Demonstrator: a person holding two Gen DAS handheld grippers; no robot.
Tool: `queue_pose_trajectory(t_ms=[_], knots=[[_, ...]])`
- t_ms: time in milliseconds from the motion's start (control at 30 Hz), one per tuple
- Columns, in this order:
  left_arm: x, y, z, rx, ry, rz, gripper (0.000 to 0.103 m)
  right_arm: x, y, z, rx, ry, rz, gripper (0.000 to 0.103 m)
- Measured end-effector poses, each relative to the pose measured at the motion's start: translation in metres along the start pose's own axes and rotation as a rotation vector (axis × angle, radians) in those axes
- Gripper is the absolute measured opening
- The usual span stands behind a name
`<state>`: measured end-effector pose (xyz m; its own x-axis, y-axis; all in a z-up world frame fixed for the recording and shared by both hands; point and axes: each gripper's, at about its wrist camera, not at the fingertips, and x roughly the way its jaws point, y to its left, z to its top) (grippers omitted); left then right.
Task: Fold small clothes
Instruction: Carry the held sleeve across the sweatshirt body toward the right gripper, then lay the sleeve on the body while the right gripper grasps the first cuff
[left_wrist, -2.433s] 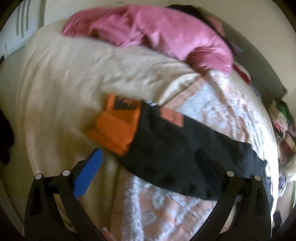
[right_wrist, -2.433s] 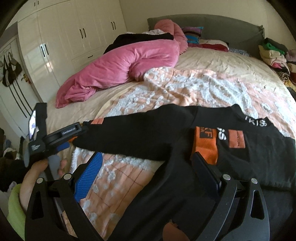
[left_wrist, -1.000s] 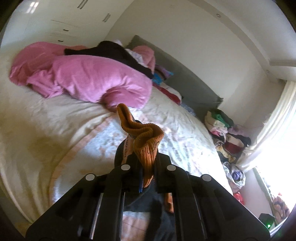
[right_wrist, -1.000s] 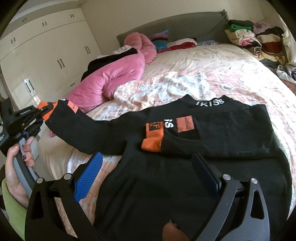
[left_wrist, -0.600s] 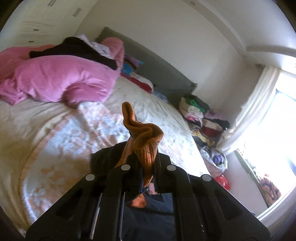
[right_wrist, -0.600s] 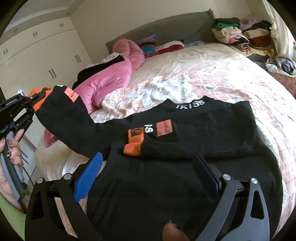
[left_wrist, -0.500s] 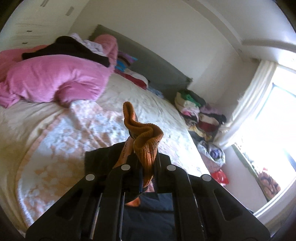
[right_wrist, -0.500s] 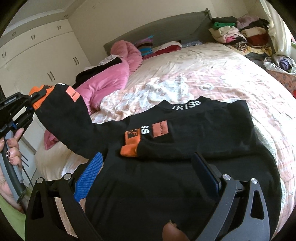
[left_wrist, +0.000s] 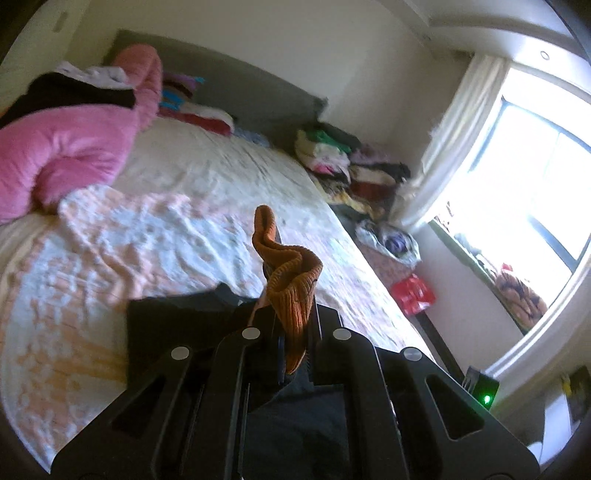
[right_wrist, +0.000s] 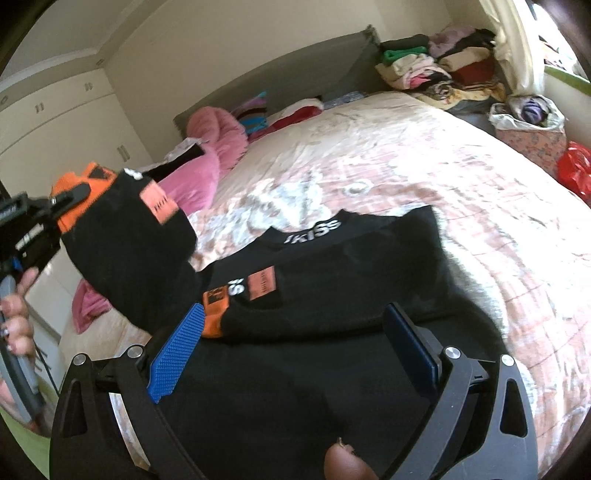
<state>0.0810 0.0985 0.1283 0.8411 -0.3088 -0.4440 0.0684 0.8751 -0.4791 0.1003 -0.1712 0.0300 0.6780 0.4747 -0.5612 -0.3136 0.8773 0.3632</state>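
A black sweater (right_wrist: 332, 288) with orange cuffs and patches lies on the bed, one sleeve folded across its chest. My left gripper (left_wrist: 291, 328) is shut on the orange cuff (left_wrist: 291, 280) of the other sleeve and holds it raised above the bed. In the right wrist view that sleeve (right_wrist: 125, 243) hangs lifted at the left, with the left gripper (right_wrist: 55, 210) clamped on its cuff. My right gripper (right_wrist: 295, 354) is open and empty, hovering over the sweater's lower body.
A pink duvet (left_wrist: 66, 147) lies at the bed's far left. Stacked clothes (right_wrist: 436, 70) sit by the grey headboard (right_wrist: 295, 70). A bag (right_wrist: 528, 125) and a red bag (right_wrist: 576, 170) are on the floor at the right, near the window (left_wrist: 535, 177).
My left gripper has carried the cuff higher and swung rightward over the sweater. The right gripper has tilted a little and stayed open.
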Motion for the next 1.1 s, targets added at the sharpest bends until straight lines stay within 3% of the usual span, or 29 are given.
queue_pose_trajectory(t_ms=[333,733,833,900,1000,1100], knots=[[0.066,-0.008,-0.046,0.044,0.184,-0.035,0.002,-0.016,-0.049,0.007,0.1,-0.042,-0.076,0.096],[0.113,-0.017,-0.095,0.135,0.368,-0.067,0.003,-0.021,-0.066,-0.002,0.103,-0.019,-0.145,0.096],[0.122,-0.021,-0.103,0.15,0.426,-0.118,0.017,-0.021,-0.066,-0.003,0.101,-0.015,-0.154,0.096],[0.124,-0.022,-0.107,0.15,0.444,-0.137,0.041,-0.02,-0.067,-0.004,0.102,-0.004,-0.153,0.096],[0.124,-0.019,-0.106,0.15,0.451,-0.158,0.052,-0.014,-0.064,-0.011,0.099,0.032,-0.145,0.096],[0.123,-0.01,-0.1,0.171,0.421,-0.113,0.058,-0.002,-0.056,-0.017,0.083,0.075,-0.131,0.096]])
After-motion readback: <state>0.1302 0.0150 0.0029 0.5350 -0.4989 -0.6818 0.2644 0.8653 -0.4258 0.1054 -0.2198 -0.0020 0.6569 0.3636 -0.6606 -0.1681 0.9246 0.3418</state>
